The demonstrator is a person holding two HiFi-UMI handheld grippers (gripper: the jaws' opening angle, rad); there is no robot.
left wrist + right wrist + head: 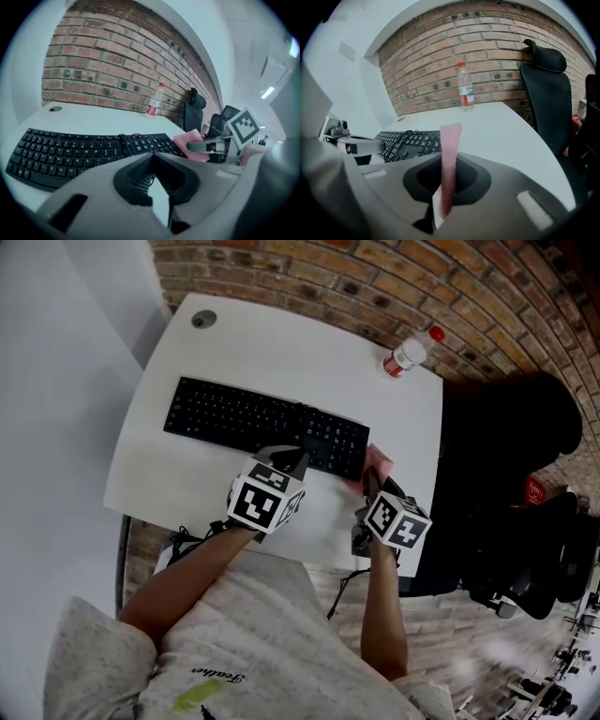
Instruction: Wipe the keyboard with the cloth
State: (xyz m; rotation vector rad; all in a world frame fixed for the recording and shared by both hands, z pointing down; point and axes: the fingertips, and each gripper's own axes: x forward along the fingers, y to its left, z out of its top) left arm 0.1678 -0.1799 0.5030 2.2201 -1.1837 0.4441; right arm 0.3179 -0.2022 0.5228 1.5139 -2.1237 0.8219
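A black keyboard (pixel 262 423) lies across the white table (pixel 281 343); it also shows as the keyboard (pixel 70 150) and the keyboard (pixel 410 140). A pink cloth (pixel 379 463) hangs over the keyboard's right end, and my right gripper (pixel 372 481) is shut on it. In the right gripper view the cloth (pixel 451 154) stands upright, pinched between the jaws of the right gripper (pixel 449 178). My left gripper (pixel 292 463) hovers at the keyboard's near edge, just left of the cloth (pixel 190 139). The left gripper (pixel 152 155) is shut, with nothing held.
A clear plastic bottle (pixel 406 353) with a red cap and label lies or stands at the table's far right corner, bottle (pixel 465 93). A round cable grommet (pixel 203 320) sits at the far left. A black office chair (pixel 546 93) stands to the right, with a brick wall behind.
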